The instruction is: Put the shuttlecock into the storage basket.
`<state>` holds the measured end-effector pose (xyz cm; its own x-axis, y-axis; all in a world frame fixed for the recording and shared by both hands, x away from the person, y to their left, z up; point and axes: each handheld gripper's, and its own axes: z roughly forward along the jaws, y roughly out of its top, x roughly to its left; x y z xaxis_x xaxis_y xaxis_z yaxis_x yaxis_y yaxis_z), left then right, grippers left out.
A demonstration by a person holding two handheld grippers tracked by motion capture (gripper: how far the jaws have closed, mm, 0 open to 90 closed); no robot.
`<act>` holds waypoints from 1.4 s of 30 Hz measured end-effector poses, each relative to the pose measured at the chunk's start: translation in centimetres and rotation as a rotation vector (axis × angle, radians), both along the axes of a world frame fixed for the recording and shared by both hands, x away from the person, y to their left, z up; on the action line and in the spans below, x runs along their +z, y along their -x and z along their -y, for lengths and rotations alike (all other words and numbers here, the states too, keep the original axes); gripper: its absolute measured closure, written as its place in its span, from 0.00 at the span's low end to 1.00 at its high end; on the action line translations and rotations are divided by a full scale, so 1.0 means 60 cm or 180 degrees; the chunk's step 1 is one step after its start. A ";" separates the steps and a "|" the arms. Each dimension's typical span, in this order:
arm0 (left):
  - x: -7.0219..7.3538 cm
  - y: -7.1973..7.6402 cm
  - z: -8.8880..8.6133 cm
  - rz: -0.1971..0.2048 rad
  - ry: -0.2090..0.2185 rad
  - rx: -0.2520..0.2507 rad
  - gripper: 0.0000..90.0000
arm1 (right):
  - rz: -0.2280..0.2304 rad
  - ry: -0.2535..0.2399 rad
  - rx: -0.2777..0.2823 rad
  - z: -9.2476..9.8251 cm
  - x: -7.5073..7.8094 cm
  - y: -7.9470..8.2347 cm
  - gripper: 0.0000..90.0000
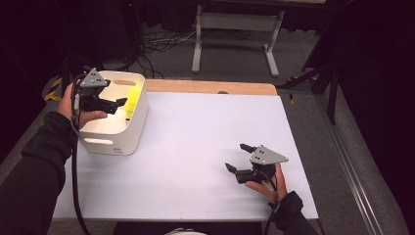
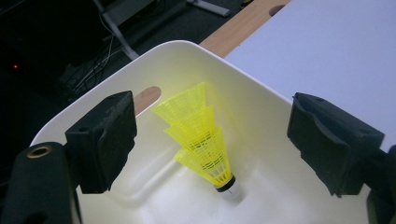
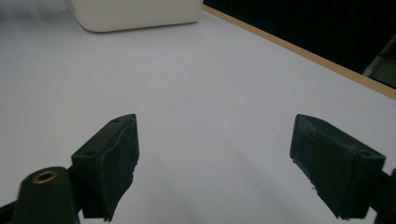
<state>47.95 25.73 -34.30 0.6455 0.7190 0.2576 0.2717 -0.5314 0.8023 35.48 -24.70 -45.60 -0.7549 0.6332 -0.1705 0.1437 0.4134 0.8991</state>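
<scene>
**Yellow shuttlecocks stacked in the white bin, both tongs released**

A stack of yellow shuttlecocks stands inside the white bin, nested one into the next, the lowest one's cork tip down on the bin floor near a wall and the whole stack leaning a little. Their skirts are a fine plastic mesh, flaring in tiers; a black band and a white cap finish the bottom. No brand, label or writing can be read on them or on the bin. In the high view the shuttlecocks show as a yellow streak against the bin's inner right wall.

The bin is smooth, matte plastic with rounded corners and slot handles cut into its end walls. It sits at the left of the worktop, whose surface is a plain, pale sheet with a wooden strip along the far edge.

The left tongs hover over the bin's opening, jaws spread wide and gripping nothing; the shuttlecocks lie between them in the left gripper view but well below, untouched. The pads are black, rough-edged foam or rubber.

The right tongs rest low near the worktop's right front, jaws likewise wide apart and bare, pointing towards the bin.
</scene>
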 end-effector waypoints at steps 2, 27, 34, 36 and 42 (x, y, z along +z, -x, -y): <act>0.002 0.008 -0.001 0.0037 0.0061 -0.0029 0.17 | 0.0013 0.0004 -0.0002 -0.001 0.001 0.001 0.19; 0.015 0.066 0.007 0.0395 0.0270 -0.0254 0.13 | 0.0046 0.0062 -0.0008 -0.008 0.003 0.005 0.19; 0.014 0.077 0.007 0.0437 0.0331 -0.0321 0.12 | 0.0054 0.0065 -0.0029 -0.007 0.003 0.005 0.19; 0.014 0.081 0.009 0.0455 0.0367 -0.0354 0.12 | 0.0057 0.0074 -0.0035 -0.008 0.003 0.005 0.19; 0.010 0.092 0.015 0.0505 0.0410 -0.0453 0.11 | 0.0065 0.0086 -0.0039 -0.010 0.003 0.006 0.19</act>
<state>42.42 24.84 -33.68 0.7014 0.6572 0.2760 0.0667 -0.4460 0.8925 35.12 -24.12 -45.39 -0.7432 0.6375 -0.2031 0.1306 0.4360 0.8904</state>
